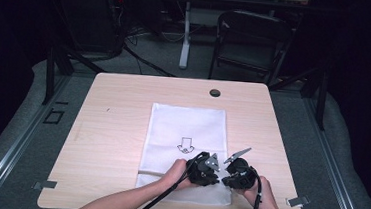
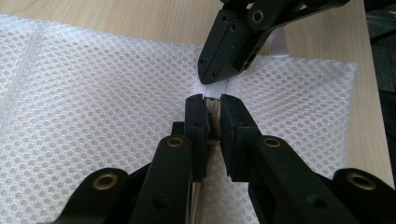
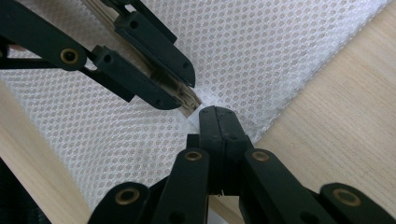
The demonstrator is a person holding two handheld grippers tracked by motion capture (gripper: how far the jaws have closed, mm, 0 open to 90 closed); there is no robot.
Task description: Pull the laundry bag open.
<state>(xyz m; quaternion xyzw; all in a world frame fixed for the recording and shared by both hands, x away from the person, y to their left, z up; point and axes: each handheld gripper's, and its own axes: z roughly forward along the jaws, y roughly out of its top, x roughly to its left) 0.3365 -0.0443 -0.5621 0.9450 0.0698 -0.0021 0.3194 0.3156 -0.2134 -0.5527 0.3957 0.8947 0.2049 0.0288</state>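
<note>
A white mesh bag with a black arrow mark lies flat on the wooden table. Both grippers meet tip to tip at the bag's near edge. In the left gripper view, my left gripper is shut on a beige zipper strip along the bag. My right gripper is shut on a small white tab at the end of that strip, right against the left gripper's fingertips. From above, the left gripper and right gripper touch noses over the bag.
A round cable hole sits at the table's far edge. Metal clips stick out at the two near corners. A dark folding chair and a white stand leg are behind the table.
</note>
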